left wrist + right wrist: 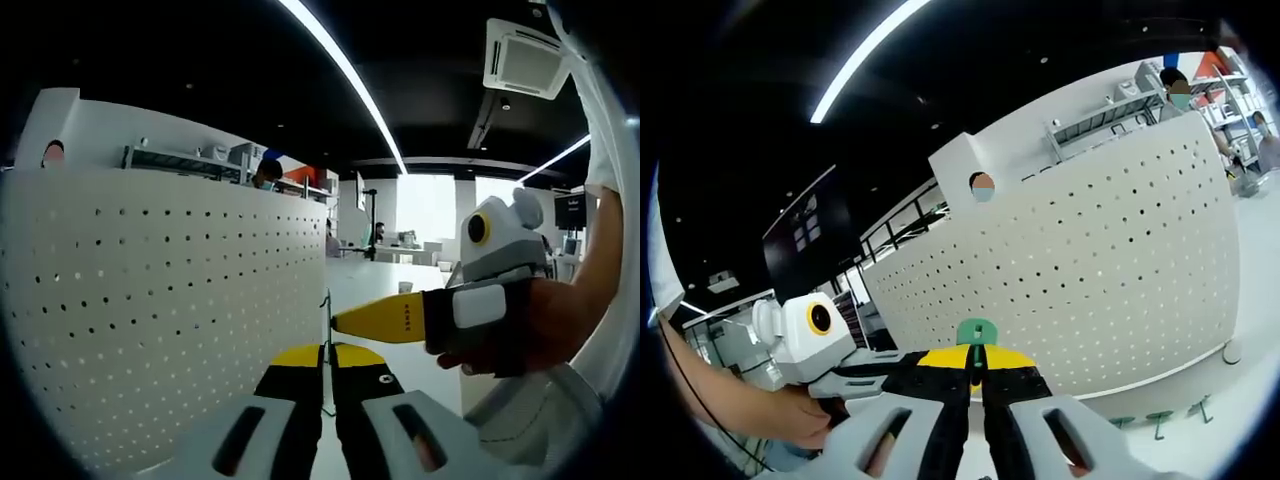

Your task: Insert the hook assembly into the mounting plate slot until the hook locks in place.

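Observation:
The white pegboard mounting plate (150, 310) stands upright to the left in the left gripper view. In the right gripper view the mounting plate (1090, 290) is straight ahead. My right gripper (977, 362) is shut on a green hook assembly (977, 332), whose head sticks up above the yellow tips, short of the plate. My left gripper (325, 355) is shut too, with a thin dark strip (325, 310) of that hook seen edge-on between its jaws. The right gripper's yellow tip (375, 320) touches that strip from the right. The left gripper (830, 350) reaches in from the left.
Several spare green hooks (1160, 418) lie on the white table (1240, 400) at the plate's foot. A person's hand (560, 320) holds the right gripper. Shelving and people stand behind the plate. White tabletop (380, 285) stretches away to the right of the plate.

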